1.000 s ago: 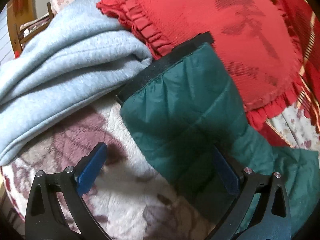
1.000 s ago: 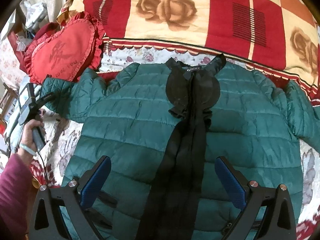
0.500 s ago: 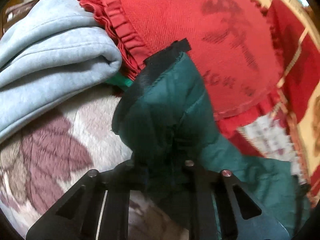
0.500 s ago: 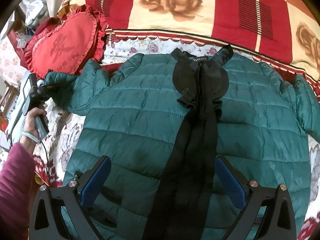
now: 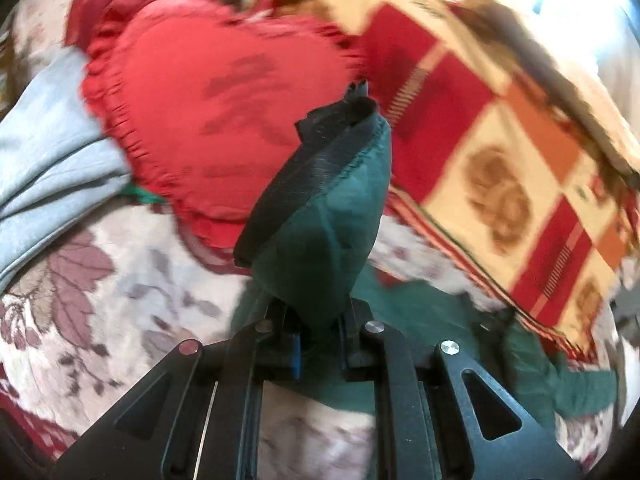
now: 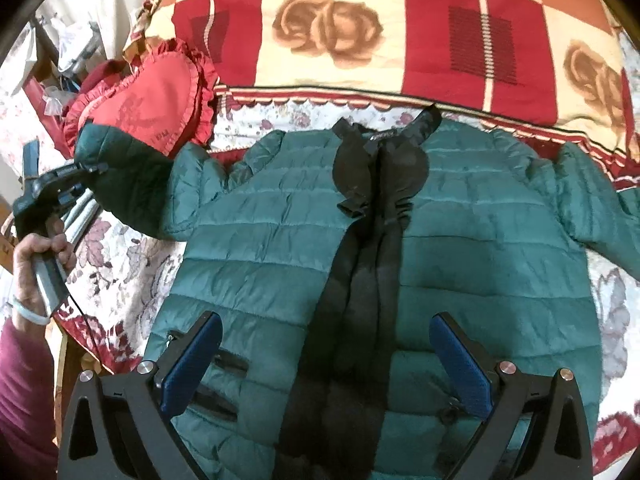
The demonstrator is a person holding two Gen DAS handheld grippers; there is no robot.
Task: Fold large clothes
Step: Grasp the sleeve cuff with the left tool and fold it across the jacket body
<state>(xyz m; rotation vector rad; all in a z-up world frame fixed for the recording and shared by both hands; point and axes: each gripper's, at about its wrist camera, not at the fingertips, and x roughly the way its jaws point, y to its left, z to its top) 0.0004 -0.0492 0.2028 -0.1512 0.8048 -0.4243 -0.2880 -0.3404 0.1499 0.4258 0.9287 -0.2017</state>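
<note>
A green quilted jacket (image 6: 280, 256) with a black front placket lies face up on the bed. My left gripper (image 5: 318, 340) is shut on its left sleeve (image 5: 324, 248) near the black cuff (image 5: 308, 172) and holds it lifted off the bed. In the right wrist view that gripper (image 6: 86, 168) shows at the far left with the sleeve (image 6: 120, 176) raised. My right gripper (image 6: 324, 364) is open and empty above the jacket's lower front. The other sleeve (image 6: 592, 200) lies spread at the right.
A red heart-shaped pillow (image 5: 212, 108) lies beside the lifted sleeve, also seen in the right wrist view (image 6: 148, 108). A grey garment (image 5: 48, 160) lies left of it. A red and cream rose blanket (image 6: 400, 28) runs along the back. The floral bedsheet (image 6: 132, 264) shows at the left.
My left gripper closed on the sleeve near the cuff and lifted it, swinging it up and to the right. My right gripper stayed open over the jacket.
</note>
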